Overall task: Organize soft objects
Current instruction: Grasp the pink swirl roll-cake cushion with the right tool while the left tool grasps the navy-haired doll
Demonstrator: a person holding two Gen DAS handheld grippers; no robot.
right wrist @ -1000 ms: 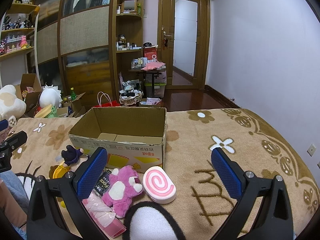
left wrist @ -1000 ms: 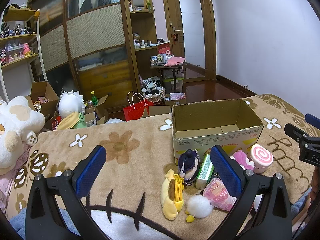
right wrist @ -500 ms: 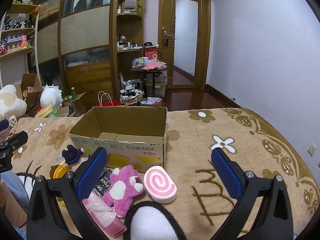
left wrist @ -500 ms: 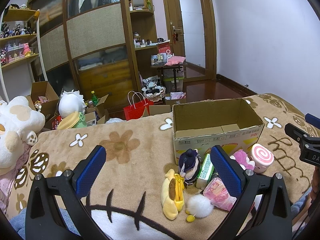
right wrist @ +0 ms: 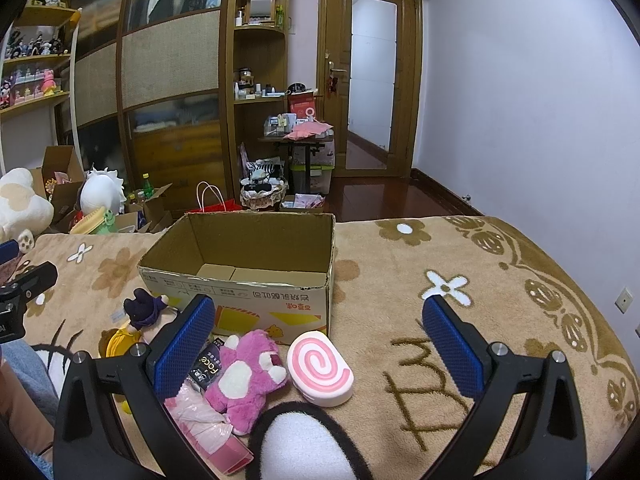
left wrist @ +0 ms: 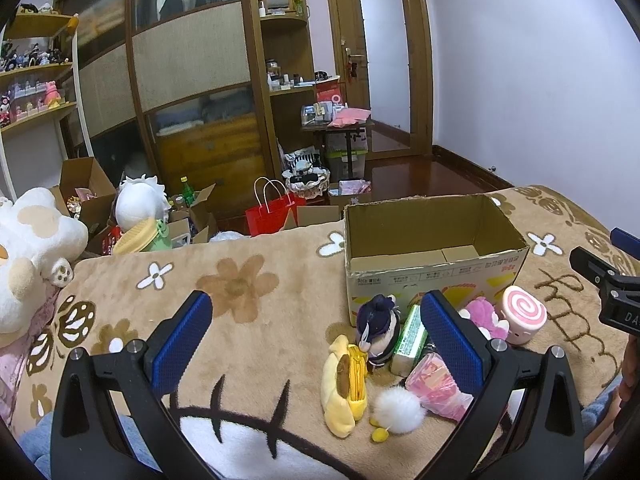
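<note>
- Two grippers hover over a tan flowered blanket (right wrist: 400,280) spread on a bed; the left gripper (left wrist: 316,340) and the right gripper (right wrist: 316,336) both have their blue pads spread wide apart, released, with nothing between them.
- An open cardboard box (right wrist: 256,276) sits on the blanket, flaps up; only its cardboard bottom shows inside.
- Several soft things lie in a loose cluster just in front of the box, on the side nearer the cameras.
- A pink-and-white swirl roll cushion (right wrist: 320,368) lies just beside a pink plush bear (right wrist: 248,376); the two look to be touching.
- A dark-haired doll (left wrist: 378,328) sits close against the box front, with a green packet (left wrist: 408,336) right beside it.
- A yellow plush (left wrist: 344,384) lies flat next to the doll, and a white pompom (left wrist: 398,410) rests by its lower end.
- A pink plastic-wrapped pack (left wrist: 438,386) sits partly behind the left gripper's right finger in the left wrist view.
- A small black packet (right wrist: 206,366) marked "face" lies between the bear and the right gripper's left finger.
- On the blanket's far left edge rests a large white-and-tan plush (left wrist: 28,248).
- Beyond the bed, a red paper bag (left wrist: 270,216) stands on the floor.
</note>
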